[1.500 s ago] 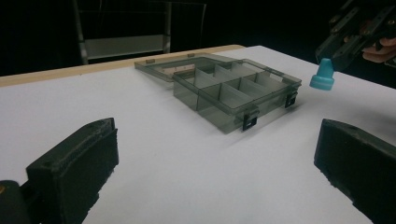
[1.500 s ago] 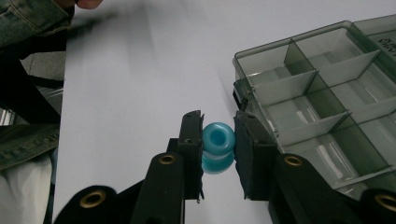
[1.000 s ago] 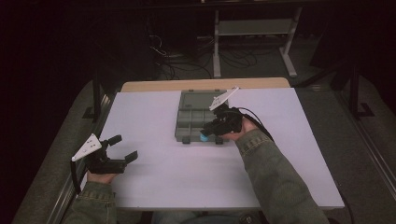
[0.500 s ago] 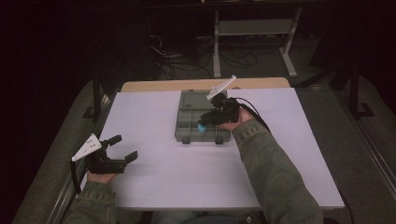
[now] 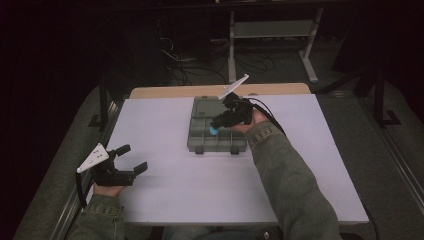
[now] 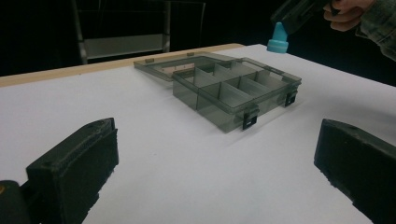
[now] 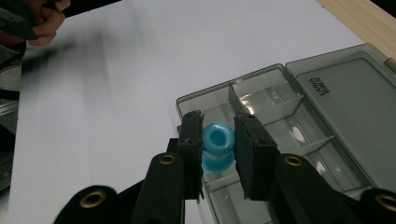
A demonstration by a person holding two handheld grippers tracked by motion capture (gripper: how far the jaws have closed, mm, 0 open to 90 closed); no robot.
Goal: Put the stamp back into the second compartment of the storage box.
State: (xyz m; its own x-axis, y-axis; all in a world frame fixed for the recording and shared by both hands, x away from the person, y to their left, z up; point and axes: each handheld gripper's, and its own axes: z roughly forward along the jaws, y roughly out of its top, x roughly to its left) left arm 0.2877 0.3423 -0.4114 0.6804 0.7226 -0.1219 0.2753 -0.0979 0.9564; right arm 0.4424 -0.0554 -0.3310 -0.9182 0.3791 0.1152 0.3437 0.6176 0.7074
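Blue plastic, a small ribbed cone-shaped cap (image 7: 218, 145), is clamped between the two black jaws of the right tool (image 5: 216, 126), which we hold just above the near compartments of a smoke-grey transparent plastic organiser box (image 5: 218, 141) with its lid folded flat behind it. That box sits toward the far middle of the white bench (image 5: 165, 200). We judge the step in hand to be carrying the cap to or from a compartment (the frames cannot tell us which). If it is going in, we would next centre it over one cell, lower it between the dividers and let the jaws part. Our left tool (image 5: 131, 161) rests at the near left bench edge, jaws wide apart and empty.
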